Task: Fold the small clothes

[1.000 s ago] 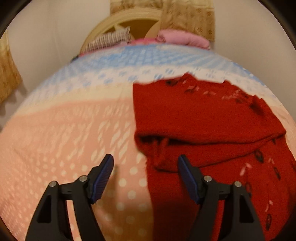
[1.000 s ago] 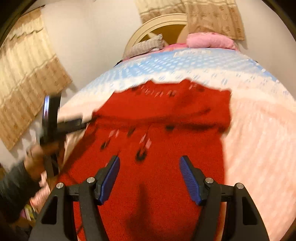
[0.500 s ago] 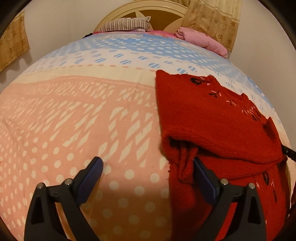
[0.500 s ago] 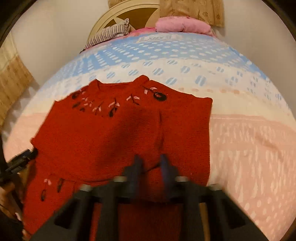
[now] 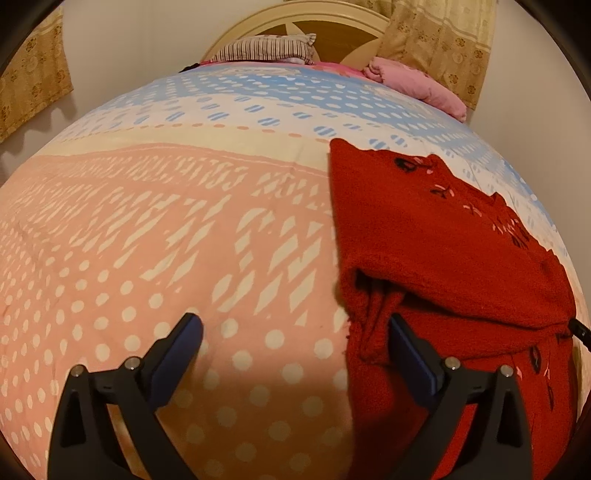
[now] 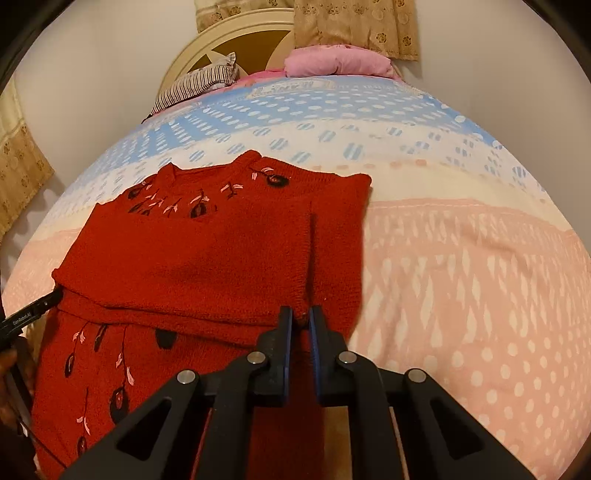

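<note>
One red knitted sweater (image 6: 207,254) with embroidered flowers, lying on dotted pink-and-blue bedspread (image 6: 461,280). Right gripper (image 6: 300,317) pinching its folded edge at six o'clock; left gripper (image 5: 291,332) spread wide, opening, straddling its edge.

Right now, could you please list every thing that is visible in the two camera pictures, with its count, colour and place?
sweater: one, red with dark and pink embroidery, lying partly folded on the bed
bedspread: one, pink, cream and blue with white dots, covering the bed
striped pillow: one, dark and white stripes, at the head of the bed
pink bundle: one, pink, at the head of the bed beside the pillow
headboard: one, cream and brown, against the wall
curtains: beige, patterned, on the wall
left gripper: one, black with blue pads, open, at the sweater's edge
right gripper: one, black, shut on a sweater fold
</note>
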Motion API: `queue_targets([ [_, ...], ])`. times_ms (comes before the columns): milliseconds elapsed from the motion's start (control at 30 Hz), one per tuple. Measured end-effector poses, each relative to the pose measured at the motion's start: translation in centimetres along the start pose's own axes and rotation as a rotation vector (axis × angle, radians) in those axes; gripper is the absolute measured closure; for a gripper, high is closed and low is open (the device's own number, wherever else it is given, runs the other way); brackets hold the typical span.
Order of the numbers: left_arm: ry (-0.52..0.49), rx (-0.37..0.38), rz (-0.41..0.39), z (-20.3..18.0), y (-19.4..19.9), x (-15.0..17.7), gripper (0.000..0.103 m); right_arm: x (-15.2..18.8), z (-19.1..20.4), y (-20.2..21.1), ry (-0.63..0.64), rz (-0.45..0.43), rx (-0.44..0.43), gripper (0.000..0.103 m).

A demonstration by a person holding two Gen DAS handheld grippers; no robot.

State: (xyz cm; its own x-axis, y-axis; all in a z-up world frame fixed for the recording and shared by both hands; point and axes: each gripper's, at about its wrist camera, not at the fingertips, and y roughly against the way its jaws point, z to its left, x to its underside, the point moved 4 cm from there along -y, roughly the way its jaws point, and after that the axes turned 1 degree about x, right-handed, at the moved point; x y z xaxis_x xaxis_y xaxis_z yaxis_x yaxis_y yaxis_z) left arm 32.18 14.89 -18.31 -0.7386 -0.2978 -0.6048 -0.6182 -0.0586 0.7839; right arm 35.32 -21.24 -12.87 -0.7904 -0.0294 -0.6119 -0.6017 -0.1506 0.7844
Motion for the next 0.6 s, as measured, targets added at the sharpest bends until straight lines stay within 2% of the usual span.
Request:
queue_targets([
  [133,-0.004,0.007,-0.016,0.2,0.8,0.4,0.001,0.8,-0.8,1.1,-0.059,0.018,-0.019,0.095],
  [267,0.023,0.032,-0.056,1.1,2.2,0.7,0.002,0.3,-1.4,3.4,-0.089,-0.048,-0.008,0.093],
  [333,0.061,0.032,-0.088,1.9,3.1,0.6,0.003,-1.0,-1.2,3.8,-0.090,-0.071,-0.046,0.078],
  [367,0.079,0.033,-0.106,2.3,3.4,0.4,0.003,-1.6,-0.9,3.7,-0.081,-0.074,-0.073,0.060],
  [400,0.096,0.032,-0.128,2.5,3.8,0.1,0.003,-2.5,-0.5,3.3,-0.075,-0.080,-0.099,0.052],
  [567,0.073,0.013,-0.167,1.8,3.7,-2.6,0.002,-4.7,-0.1,-1.7,-0.109,0.005,-0.106,0.053],
  [600,0.042,-0.001,-0.159,1.2,3.2,-2.8,0.002,-4.4,-0.2,-2.7,-0.116,0.043,-0.106,0.069],
])
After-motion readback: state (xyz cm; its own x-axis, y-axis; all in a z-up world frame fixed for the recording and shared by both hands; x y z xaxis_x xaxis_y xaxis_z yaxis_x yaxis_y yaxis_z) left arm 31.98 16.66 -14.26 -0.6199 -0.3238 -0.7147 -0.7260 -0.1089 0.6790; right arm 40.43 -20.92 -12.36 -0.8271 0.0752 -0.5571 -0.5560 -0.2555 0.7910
